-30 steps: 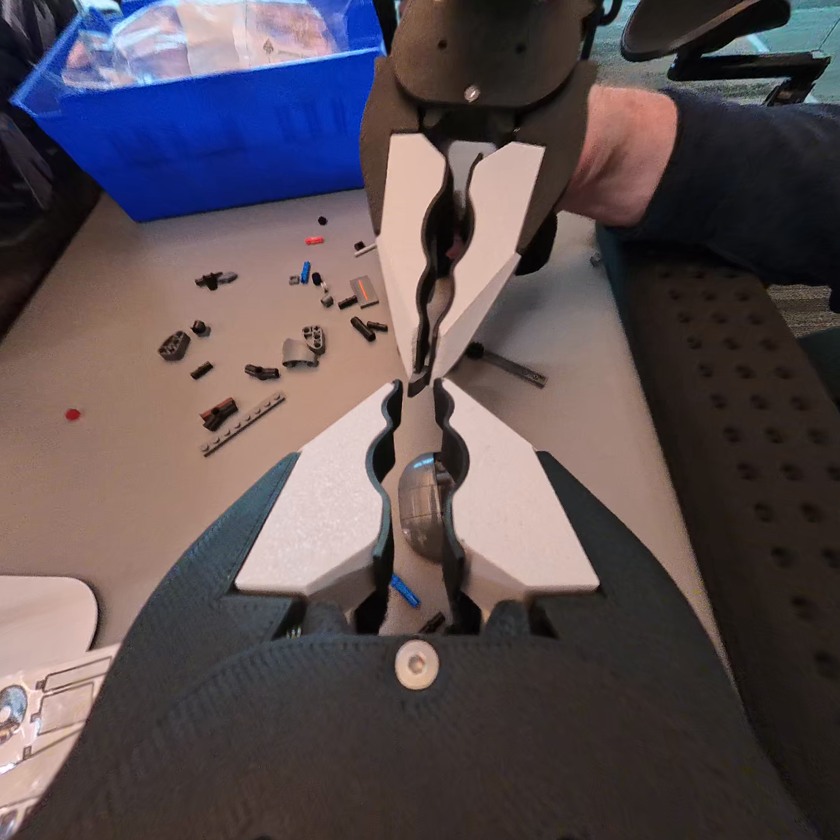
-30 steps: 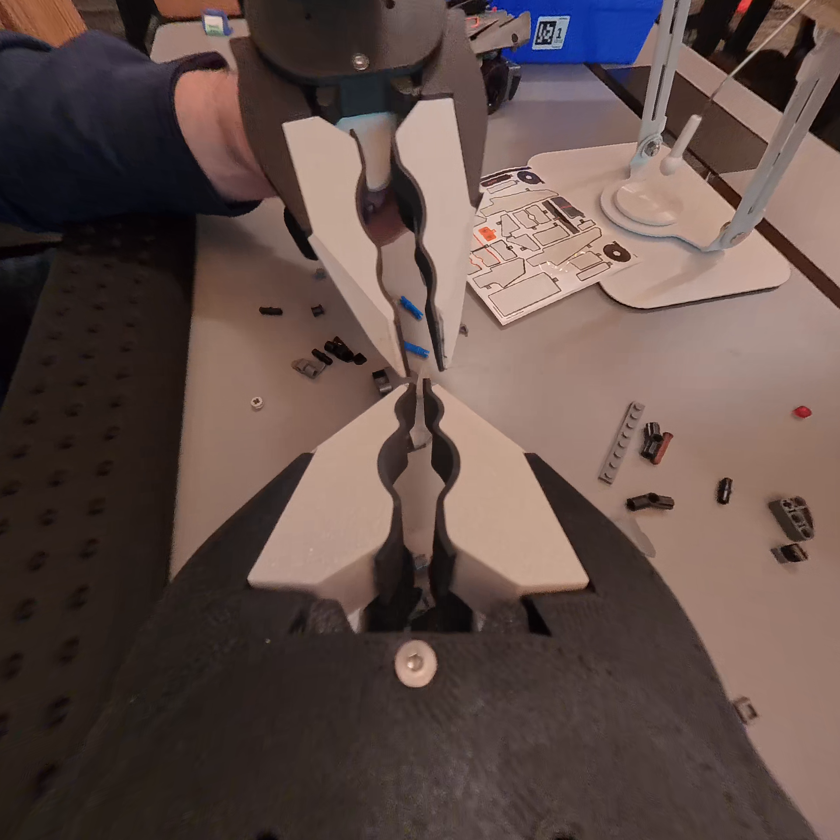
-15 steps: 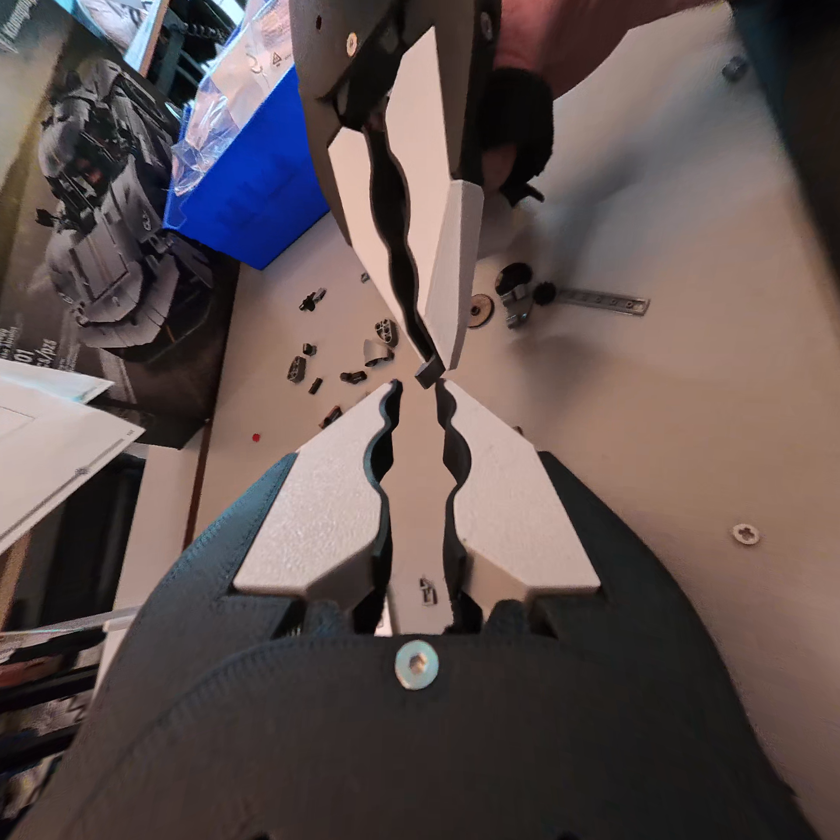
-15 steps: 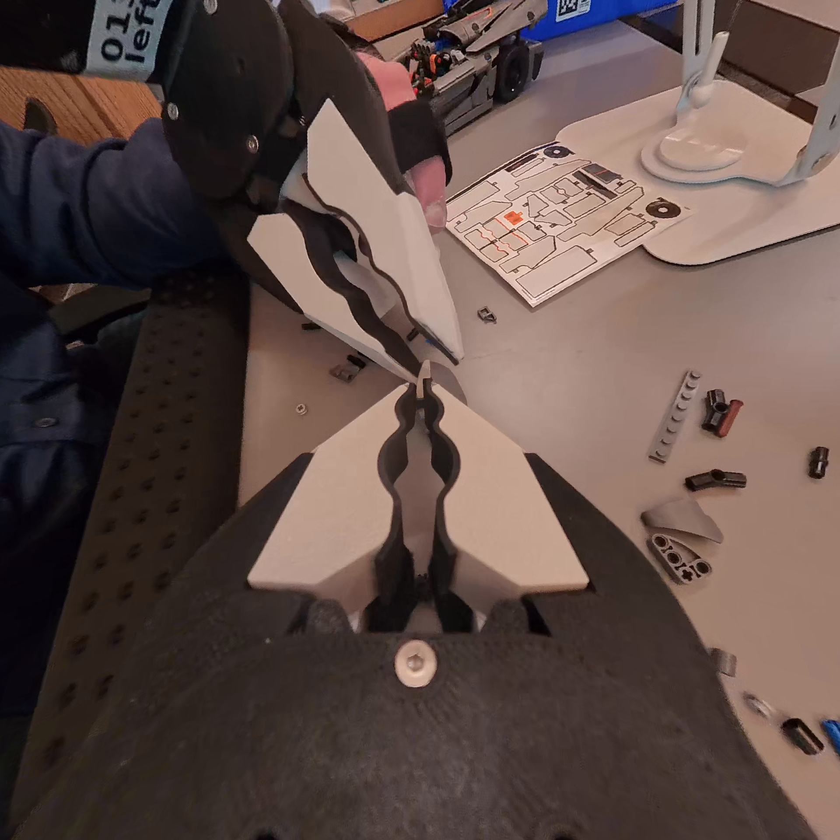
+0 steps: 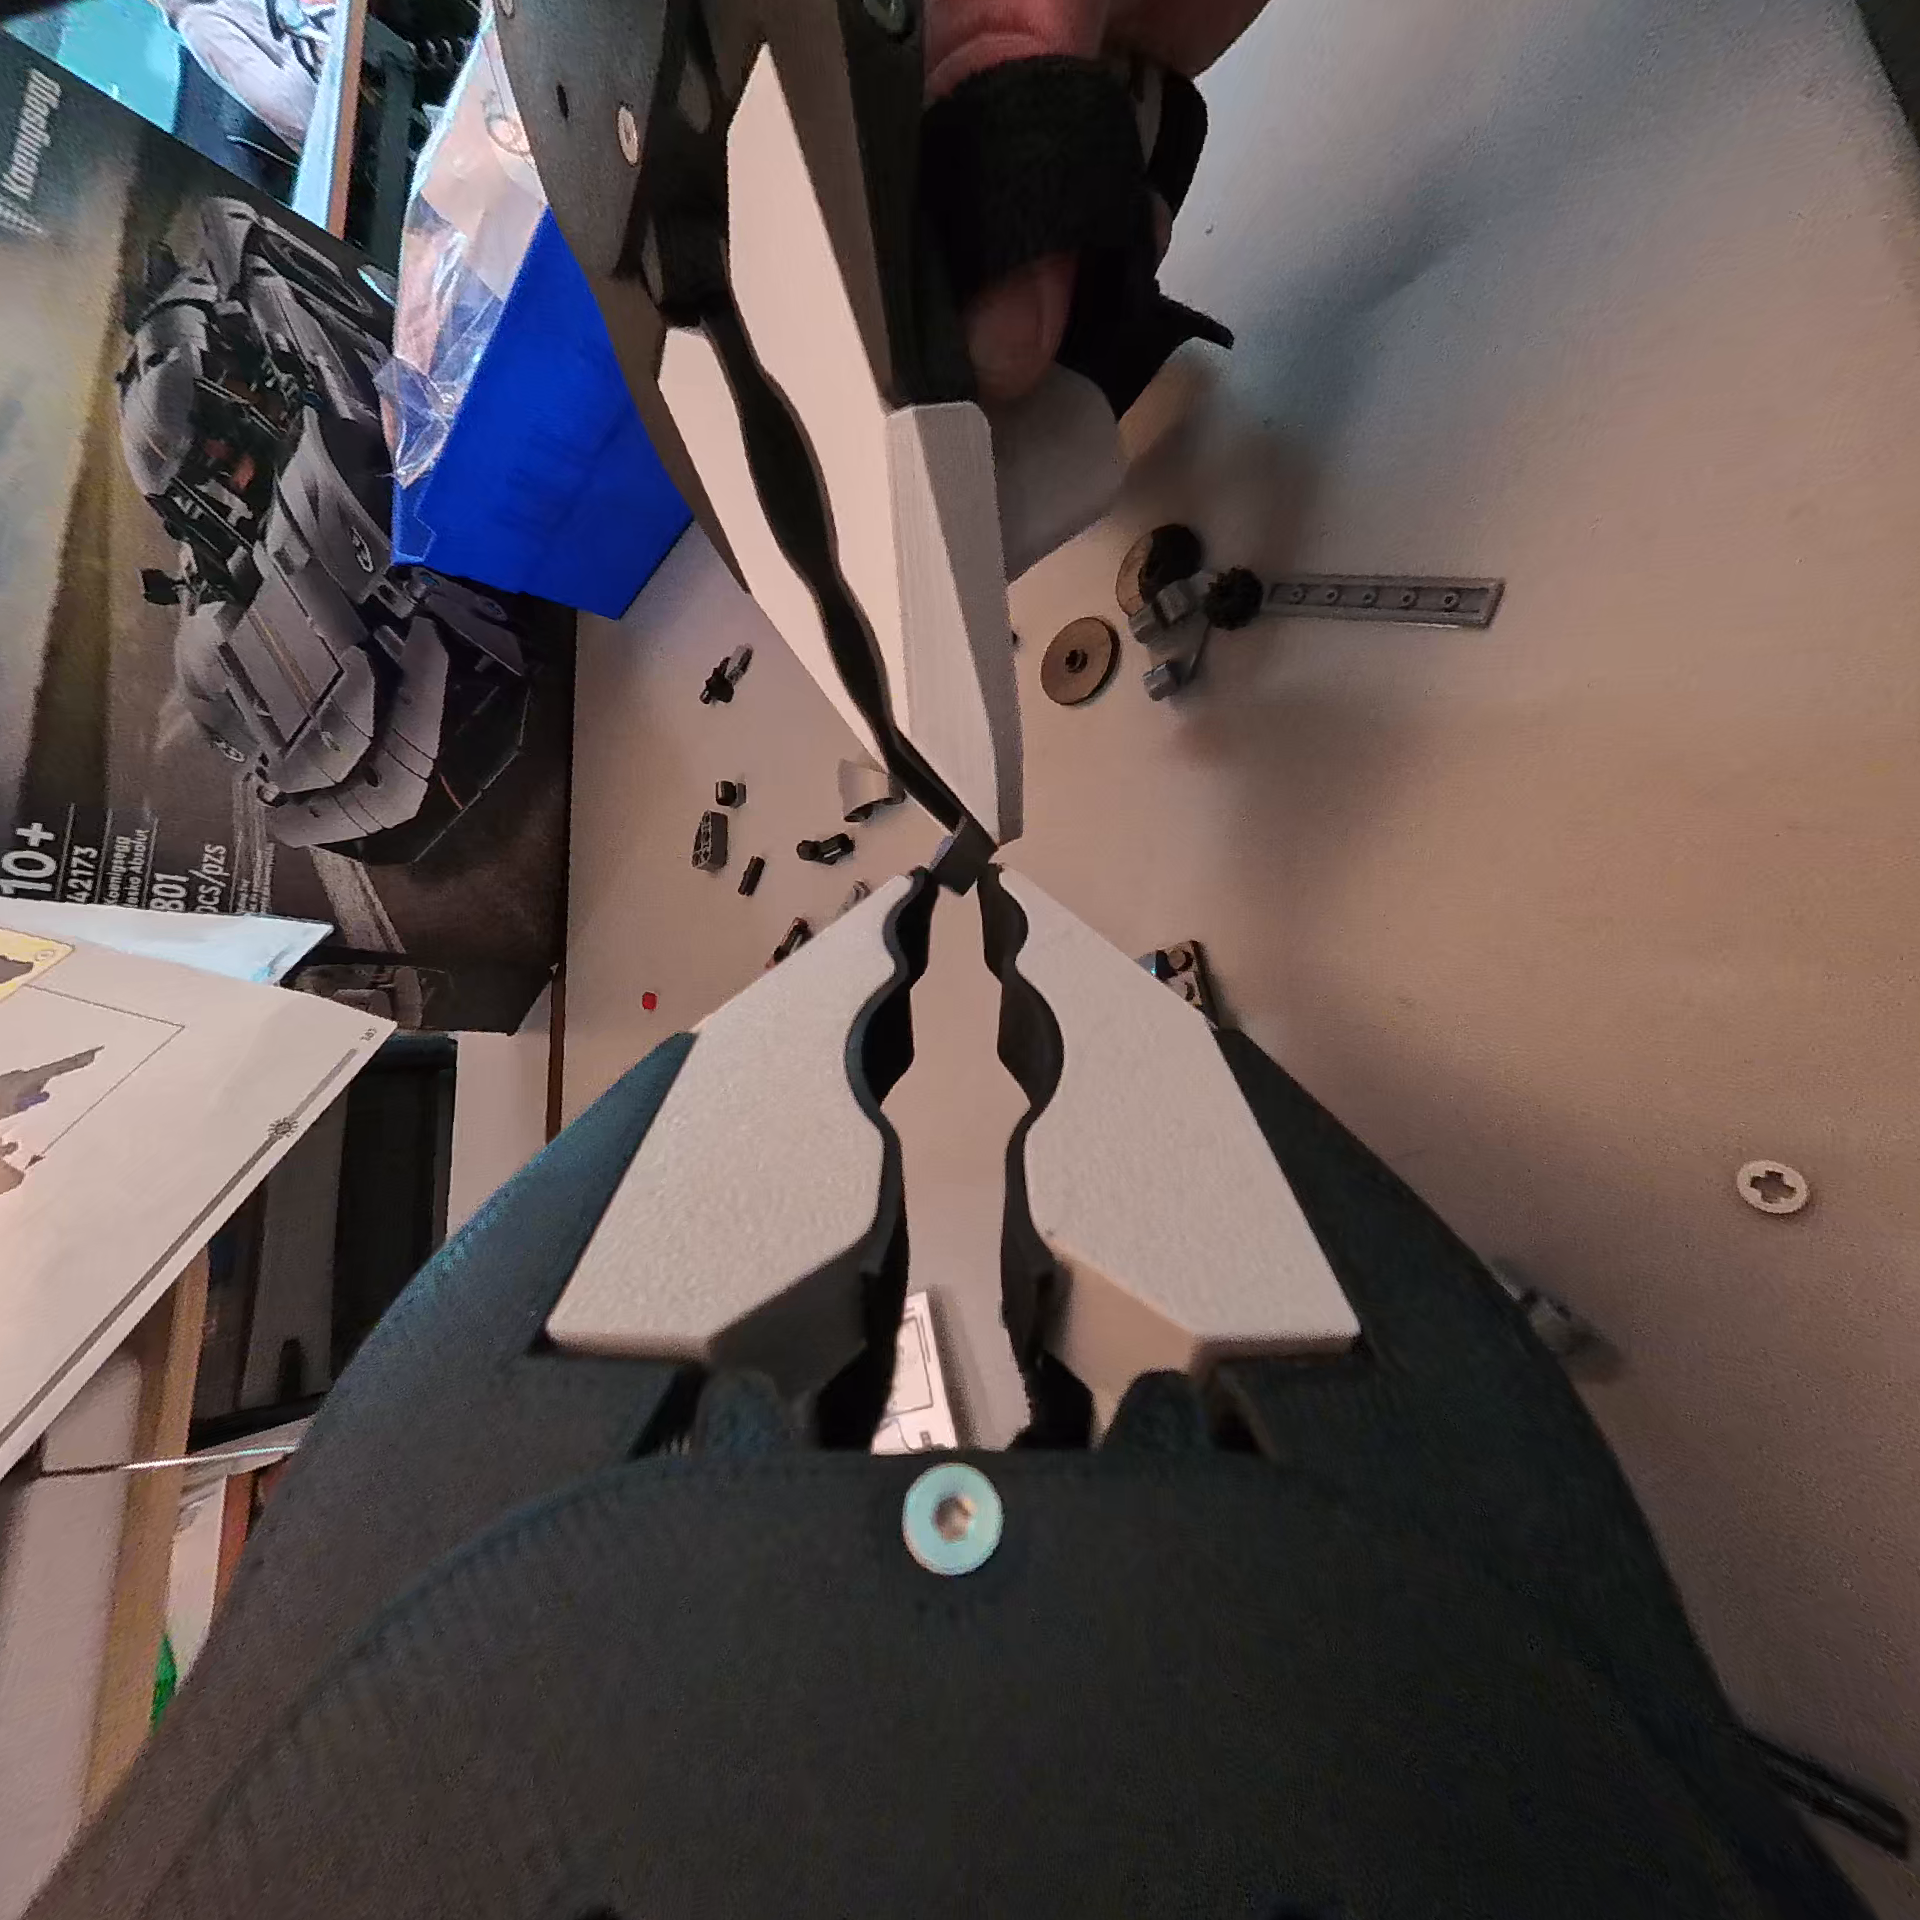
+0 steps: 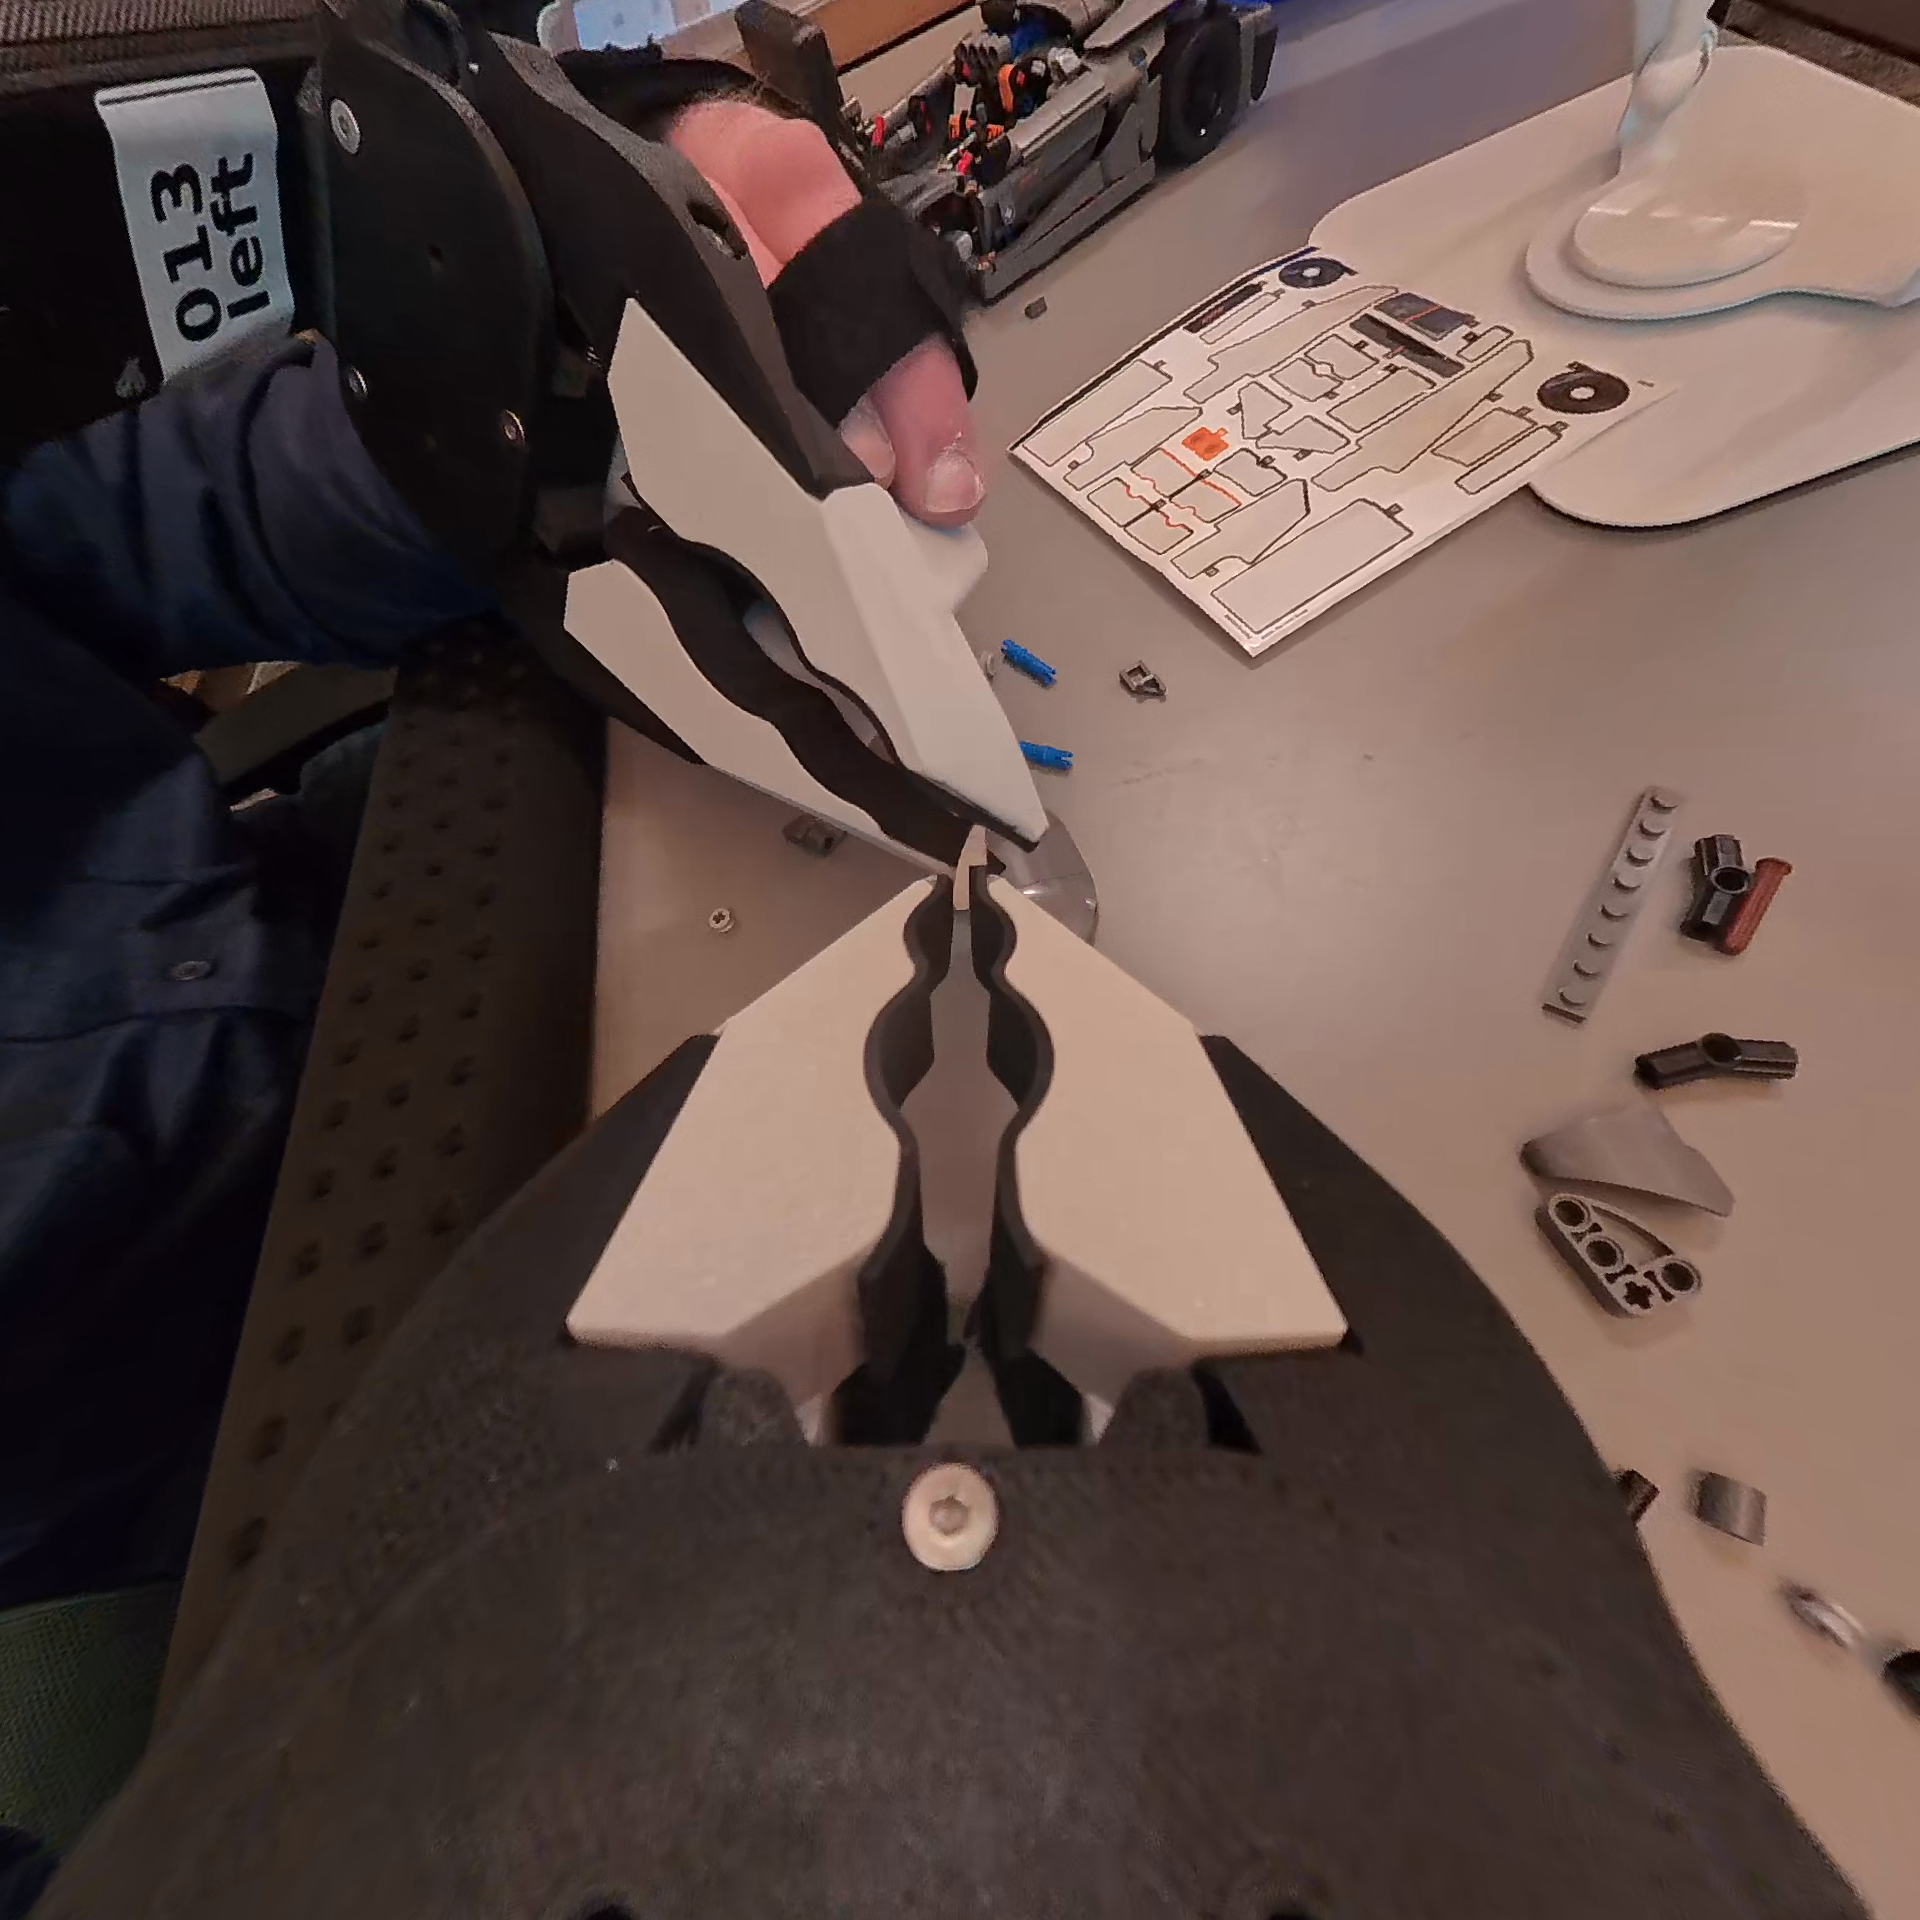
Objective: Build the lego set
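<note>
My right gripper (image 6: 964, 888) is shut on a small thin grey lego piece (image 6: 969, 883) that sticks out past its tips. In the left wrist view it (image 5: 971, 831) comes down from the top with the piece (image 5: 961, 862) dark at its tip. My left gripper (image 5: 954, 883) is narrowly open and meets it tip to tip, with the piece's free end at the gap between its fingertips. In the right wrist view the left gripper (image 6: 987, 844) lies tilted on its side. Both are held above the grey table (image 6: 1299, 831).
Loose pieces lie on the table: a long grey plate (image 6: 1610, 904), a grey curved panel (image 6: 1631, 1158), black connectors (image 6: 1714, 1060) and blue pins (image 6: 1029, 662). A sticker sheet (image 6: 1340, 436), a part-built car (image 6: 1039, 135), a blue bin (image 5: 540, 436) and the set box (image 5: 260, 520) stand around. My left and right fingertips are right by each other. From either gripper's tips it is about 15 centimetres to the long grey plate (image 6: 1610, 904).
Both grippers have rolled and tilted while staying tip to tip, so the left gripper now lies on its side. The right keeps its piece. The left's gap looks slightly narrower.
</note>
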